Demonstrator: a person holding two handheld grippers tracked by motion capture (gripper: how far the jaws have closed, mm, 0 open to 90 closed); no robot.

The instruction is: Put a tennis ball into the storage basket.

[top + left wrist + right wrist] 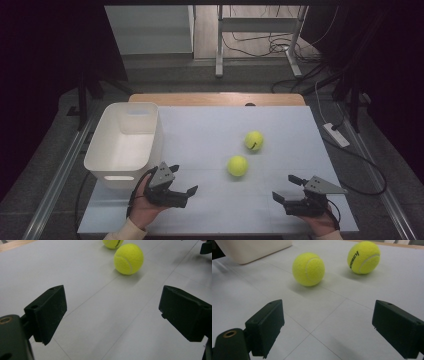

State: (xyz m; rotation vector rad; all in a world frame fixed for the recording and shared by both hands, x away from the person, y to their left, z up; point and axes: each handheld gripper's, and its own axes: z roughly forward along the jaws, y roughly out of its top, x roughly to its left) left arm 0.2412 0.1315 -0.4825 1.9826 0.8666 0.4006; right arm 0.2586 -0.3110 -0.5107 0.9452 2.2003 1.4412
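Two yellow tennis balls lie on the white table. The nearer ball (237, 165) (128, 258) (308, 269) rests mid-table, the farther ball (254, 140) (113, 243) (363, 257) just behind it to the right. My left gripper (182, 179) (112, 315) is held at the front left, open and empty, pointing toward the nearer ball. Front right, my right gripper (286, 187) (327, 330) is also open with nothing between its jaws, facing both balls.
A white plastic bin (125, 142) (252, 248) stands empty on the table's left side, just behind the left gripper. A wooden strip (217, 98) runs along the far table edge. Cables and a power strip (336, 134) lie on the floor to the right.
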